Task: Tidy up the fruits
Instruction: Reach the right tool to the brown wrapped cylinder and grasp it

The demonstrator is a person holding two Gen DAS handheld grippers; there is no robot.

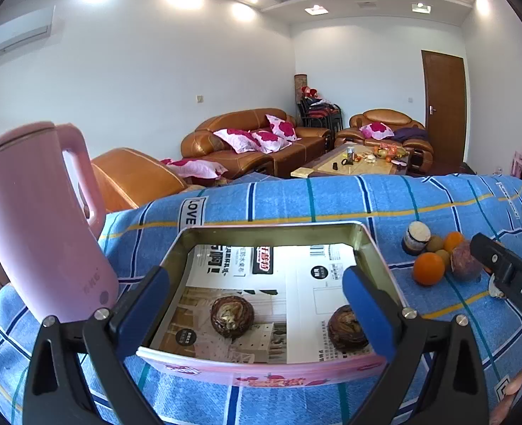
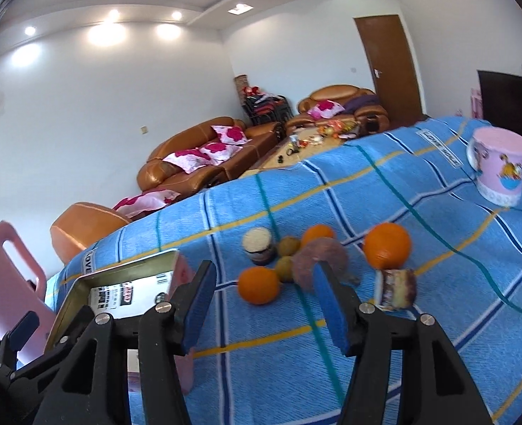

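Observation:
A pink tin box lined with printed paper sits on the blue plaid cloth and holds two dark brown fruits. My left gripper is open, its fingers straddling the box from above. To the right lies a cluster of fruit: oranges, small green-brown fruits and a purplish fruit. My right gripper is open and empty, just short of the cluster. The box also shows in the right wrist view.
A pink kettle stands left of the box. A small dark jar with a white lid stands behind the fruit, a small jar lies on its side at the right, and a pink mug stands at the far right.

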